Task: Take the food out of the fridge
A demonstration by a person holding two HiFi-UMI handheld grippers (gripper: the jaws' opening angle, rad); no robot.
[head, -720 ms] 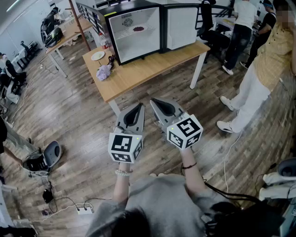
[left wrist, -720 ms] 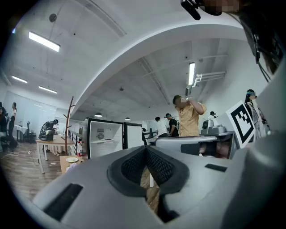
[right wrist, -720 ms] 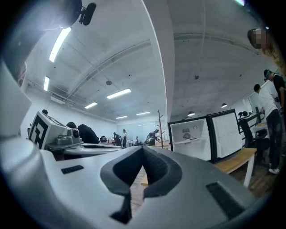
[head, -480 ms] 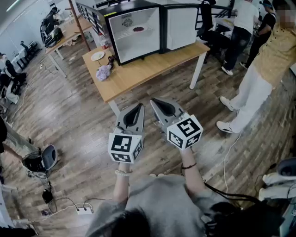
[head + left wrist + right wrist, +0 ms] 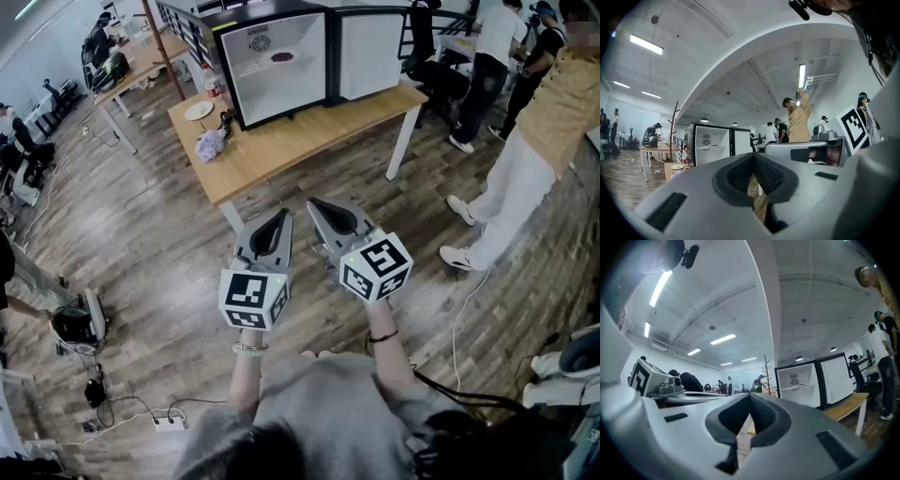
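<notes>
A round sticker on the back wall of the open fridge is too small to read; the cubes on the tools carry only black-and-white square markers. The food, a dark patch, lies on the upper shelf of the fridge, which stands on the bench. The left tool and right tool are held level, side by side, well short of the bench, each with its jaws closed together

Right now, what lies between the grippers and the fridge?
From the left gripper and right gripper, the head view shows a strip of wood floor, then the bare table up to the open fridge.
</notes>
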